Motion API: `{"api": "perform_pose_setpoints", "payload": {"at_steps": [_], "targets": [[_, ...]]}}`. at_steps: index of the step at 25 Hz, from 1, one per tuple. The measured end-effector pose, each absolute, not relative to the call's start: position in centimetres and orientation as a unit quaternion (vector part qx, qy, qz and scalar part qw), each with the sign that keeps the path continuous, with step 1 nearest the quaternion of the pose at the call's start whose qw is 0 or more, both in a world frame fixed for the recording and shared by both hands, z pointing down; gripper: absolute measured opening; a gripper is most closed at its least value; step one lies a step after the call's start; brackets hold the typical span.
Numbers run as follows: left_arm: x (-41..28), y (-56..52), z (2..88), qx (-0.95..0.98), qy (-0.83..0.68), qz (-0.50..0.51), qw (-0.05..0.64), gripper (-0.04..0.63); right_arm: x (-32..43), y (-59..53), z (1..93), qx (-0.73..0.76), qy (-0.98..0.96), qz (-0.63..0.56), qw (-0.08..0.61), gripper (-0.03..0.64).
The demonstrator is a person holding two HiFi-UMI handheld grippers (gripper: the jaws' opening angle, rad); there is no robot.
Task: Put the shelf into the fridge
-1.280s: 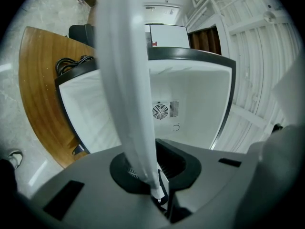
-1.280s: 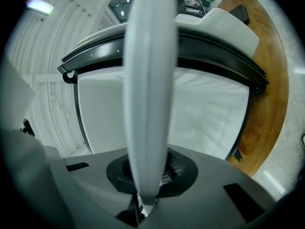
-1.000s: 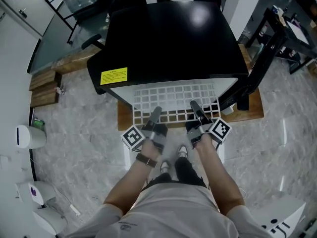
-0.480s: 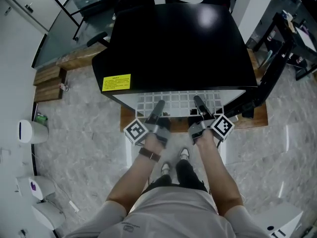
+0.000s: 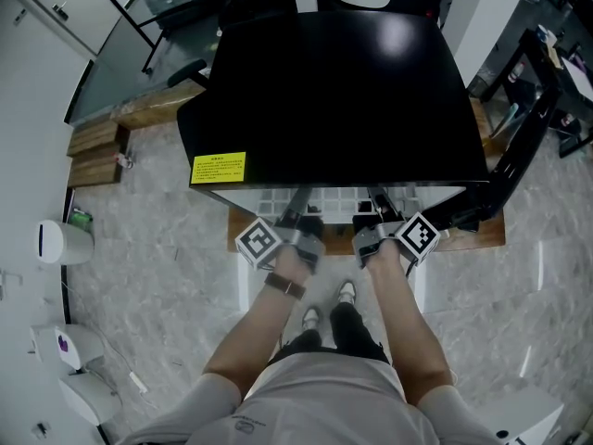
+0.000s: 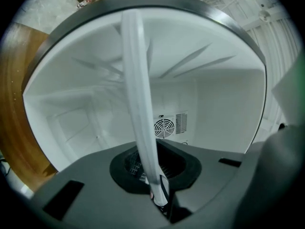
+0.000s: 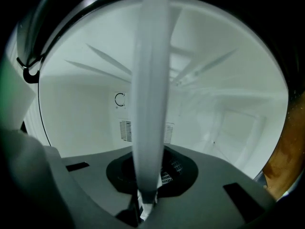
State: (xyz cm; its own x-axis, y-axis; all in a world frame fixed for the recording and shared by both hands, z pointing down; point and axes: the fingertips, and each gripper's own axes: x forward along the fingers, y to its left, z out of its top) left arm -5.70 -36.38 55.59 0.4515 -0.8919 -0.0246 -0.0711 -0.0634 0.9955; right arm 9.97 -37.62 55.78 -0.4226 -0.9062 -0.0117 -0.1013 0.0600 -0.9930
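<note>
A white wire shelf is almost wholly inside the black mini fridge; only a narrow strip of grid shows under the fridge's front edge. My left gripper and right gripper each clamp the shelf's front edge, left and right of its middle. In the left gripper view the shelf's edge runs up from the shut jaws into the white fridge cavity. The right gripper view shows the same: the shelf edge rises from the shut jaws, with the white back wall and its vents behind.
The fridge stands on a wooden board on a marble floor. Its open door swings out to the right. Wooden blocks lie at the left, white bins further left. The person's feet stand just before the fridge.
Both grippers have pushed the shelf forward into the fridge. A second ago a broad stretch of grid showed in front; now only a thin strip remains visible.
</note>
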Motion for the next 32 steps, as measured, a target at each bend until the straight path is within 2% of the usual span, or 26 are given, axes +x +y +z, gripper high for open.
{"api": "perform_pose_setpoints", "payload": {"at_steps": [32], "targets": [[-5.9, -40.9, 55.4, 0.623, -0.397, -0.404, 0.540, 0.029, 10.0, -41.9, 56.1, -0.414, 0.625, -0.539, 0.383, 0.051]]}}
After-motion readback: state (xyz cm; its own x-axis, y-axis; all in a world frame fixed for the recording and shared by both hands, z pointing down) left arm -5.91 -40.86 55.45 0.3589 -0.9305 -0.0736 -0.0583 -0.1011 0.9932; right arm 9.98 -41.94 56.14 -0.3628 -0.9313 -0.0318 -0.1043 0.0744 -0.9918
